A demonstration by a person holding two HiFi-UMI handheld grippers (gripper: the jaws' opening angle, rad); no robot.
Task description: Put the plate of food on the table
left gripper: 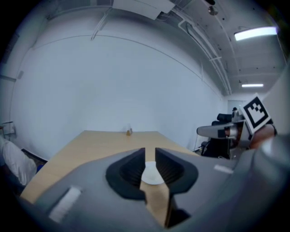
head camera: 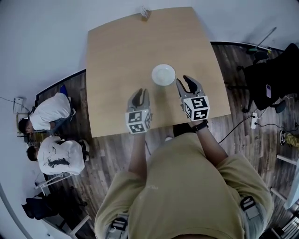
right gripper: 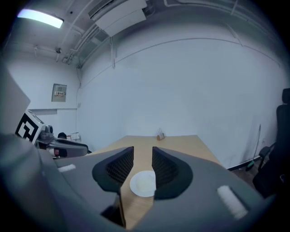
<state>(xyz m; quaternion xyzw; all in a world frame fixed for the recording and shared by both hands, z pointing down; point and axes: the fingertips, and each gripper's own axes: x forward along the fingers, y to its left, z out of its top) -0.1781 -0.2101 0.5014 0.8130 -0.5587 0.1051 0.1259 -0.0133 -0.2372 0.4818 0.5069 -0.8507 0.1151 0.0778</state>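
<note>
A white round plate (head camera: 163, 74) rests on the light wooden table (head camera: 117, 51), a little past its middle; I make out no food on it. My left gripper (head camera: 139, 93) hovers over the table, near and left of the plate, jaws a narrow gap apart with nothing in them. My right gripper (head camera: 187, 82) is just right of the plate, jaws apart and empty. In the left gripper view the plate (left gripper: 152, 176) shows beyond the gap of the left gripper (left gripper: 150, 158). In the right gripper view the plate (right gripper: 142, 183) lies ahead of the right gripper (right gripper: 142, 156).
A small holder (head camera: 145, 13) stands at the table's far edge. Two people (head camera: 51, 112) crouch on the dark wooden floor to the left. A black office chair (head camera: 271, 79) and cables are on the right. A white wall runs behind the table.
</note>
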